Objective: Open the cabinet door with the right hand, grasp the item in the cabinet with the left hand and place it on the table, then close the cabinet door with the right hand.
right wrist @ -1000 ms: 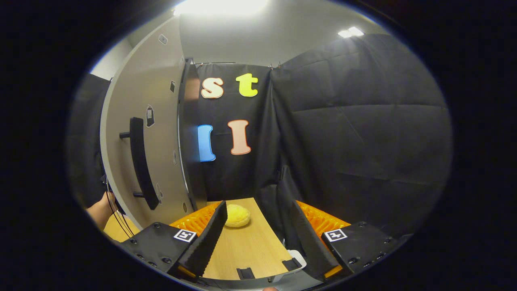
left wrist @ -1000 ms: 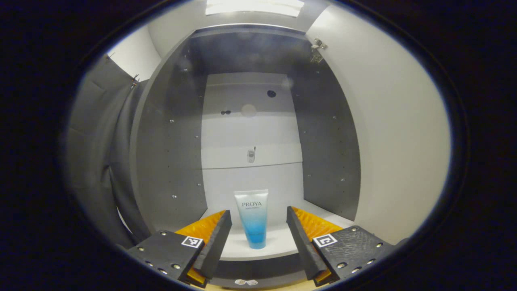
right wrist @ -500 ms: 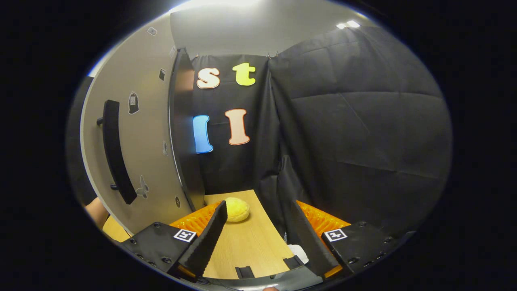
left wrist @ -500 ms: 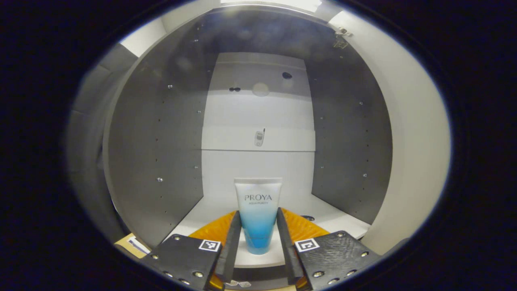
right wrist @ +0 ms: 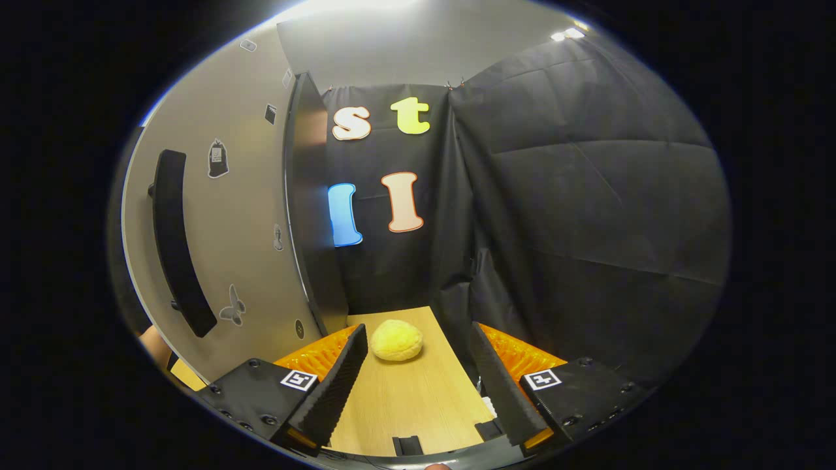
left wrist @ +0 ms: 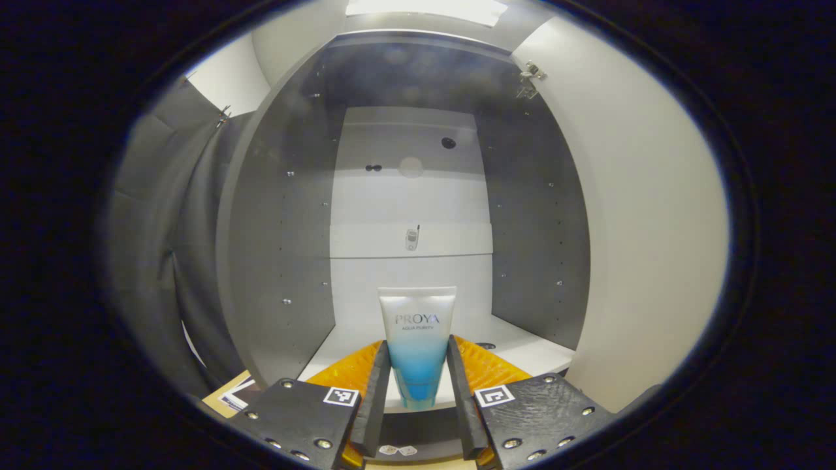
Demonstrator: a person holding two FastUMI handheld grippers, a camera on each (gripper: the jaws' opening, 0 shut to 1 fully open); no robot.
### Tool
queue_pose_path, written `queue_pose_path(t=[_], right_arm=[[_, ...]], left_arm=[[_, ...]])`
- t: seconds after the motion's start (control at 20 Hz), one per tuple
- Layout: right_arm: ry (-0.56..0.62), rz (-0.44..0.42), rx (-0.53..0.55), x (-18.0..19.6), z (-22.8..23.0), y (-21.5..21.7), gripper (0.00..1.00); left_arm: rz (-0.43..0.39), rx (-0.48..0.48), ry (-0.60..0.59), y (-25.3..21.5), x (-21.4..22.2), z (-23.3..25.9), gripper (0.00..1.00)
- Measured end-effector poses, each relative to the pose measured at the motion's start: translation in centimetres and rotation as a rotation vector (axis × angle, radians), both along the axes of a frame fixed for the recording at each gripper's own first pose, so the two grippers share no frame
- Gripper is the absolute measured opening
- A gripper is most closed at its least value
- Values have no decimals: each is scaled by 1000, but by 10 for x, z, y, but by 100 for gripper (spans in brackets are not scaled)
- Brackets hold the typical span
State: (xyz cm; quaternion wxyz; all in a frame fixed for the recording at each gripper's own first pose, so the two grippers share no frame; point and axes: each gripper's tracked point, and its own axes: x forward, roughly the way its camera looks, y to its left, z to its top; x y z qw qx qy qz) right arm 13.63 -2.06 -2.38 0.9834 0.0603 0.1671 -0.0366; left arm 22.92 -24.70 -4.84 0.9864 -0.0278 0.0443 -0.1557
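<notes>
White-to-blue plastic marks the tube (left wrist: 418, 346), the item to be fetched, which stands upright with its flat crimped end up at the front edge of the cabinet (left wrist: 281, 215) floor. The left tool (left wrist: 418, 405) has both fingers pressed against the tube's lower sides, pinching it just above its cap end. To the right of the tube, the cabinet door (left wrist: 653, 215) stands swung wide open, its hinge showing near the top. In the right gripper view, the right tool (right wrist: 418, 378) hangs spread and empty over the wooden tabletop (right wrist: 411, 405), with the door's outer face and its dark bar handle (right wrist: 173, 241) off to its left and a yellow bun-like object (right wrist: 396, 340) lying just ahead of it. The step in hand looks like drawing the tube out of the cabinet. Because the tube is soft and tapered, a low pinch could let it tip backward or slip out as it is carried, and too hard a squeeze could buckle it. Its base may also catch on the cabinet's front lip if it is pulled straight out without a small lift. The yellow object occupies part of the tabletop, so the set-down spot should stay apart from it.
</notes>
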Motion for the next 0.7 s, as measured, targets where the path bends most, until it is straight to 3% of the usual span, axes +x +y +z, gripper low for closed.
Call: queue_pose_path(t=[0.7], right_arm=[[-37, 122, 20, 12, 2, 20, 96]], left_arm=[[118, 8, 21, 75, -115, -42, 50]])
